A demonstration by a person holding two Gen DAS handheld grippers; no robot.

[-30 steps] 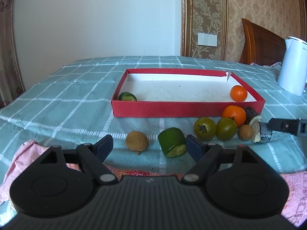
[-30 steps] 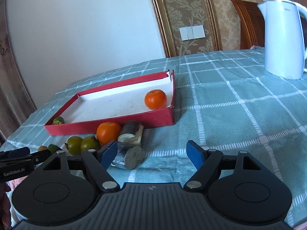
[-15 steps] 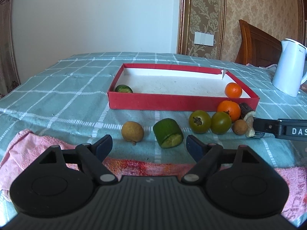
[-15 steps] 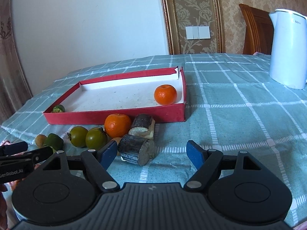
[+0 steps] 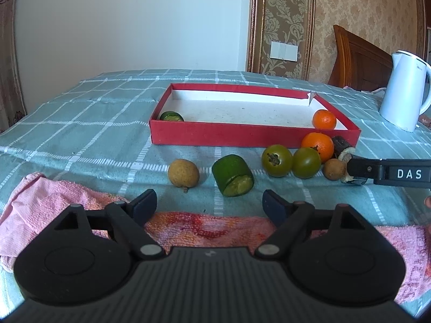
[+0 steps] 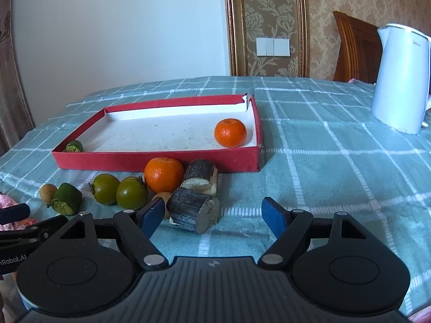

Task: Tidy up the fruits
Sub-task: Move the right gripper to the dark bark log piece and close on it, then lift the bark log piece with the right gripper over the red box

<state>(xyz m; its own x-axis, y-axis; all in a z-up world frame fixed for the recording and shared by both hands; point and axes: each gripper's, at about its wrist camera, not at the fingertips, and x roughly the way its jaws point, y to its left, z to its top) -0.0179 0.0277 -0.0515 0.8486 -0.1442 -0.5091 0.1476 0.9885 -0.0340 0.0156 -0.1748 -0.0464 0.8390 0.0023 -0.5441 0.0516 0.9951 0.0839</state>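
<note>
A red tray [image 5: 242, 137] [image 6: 150, 160] holds a mandarin [image 5: 324, 119] [image 6: 230, 132] at its right end and a green cut piece [image 5: 171, 116] [image 6: 74, 146] at its left. In front lie a brown longan [image 5: 183, 172], a green cut cylinder [image 5: 233, 179] [image 6: 66, 199], two green tomatoes [image 5: 277, 160] [image 6: 118, 192], a second mandarin [image 5: 317, 146] [image 6: 163, 174], a small longan [image 5: 333, 169] and two dark sugarcane pieces [image 6: 192, 208]. My left gripper [image 5: 208, 206] is open just short of the green cylinder. My right gripper [image 6: 212, 214] is open, its left finger beside the near cane piece.
A white kettle [image 5: 406, 91] [image 6: 401, 80] stands at the right on the teal checked cloth [image 6: 323, 161]. A pink towel [image 5: 67, 202] lies under my left gripper at the table's near edge. A wooden headboard [image 5: 358, 56] is behind.
My left gripper has pulled back slightly from the fruit row. My right gripper has swung left and levelled, so the near cane piece now lies between its fingers' line, closer to centre.
</note>
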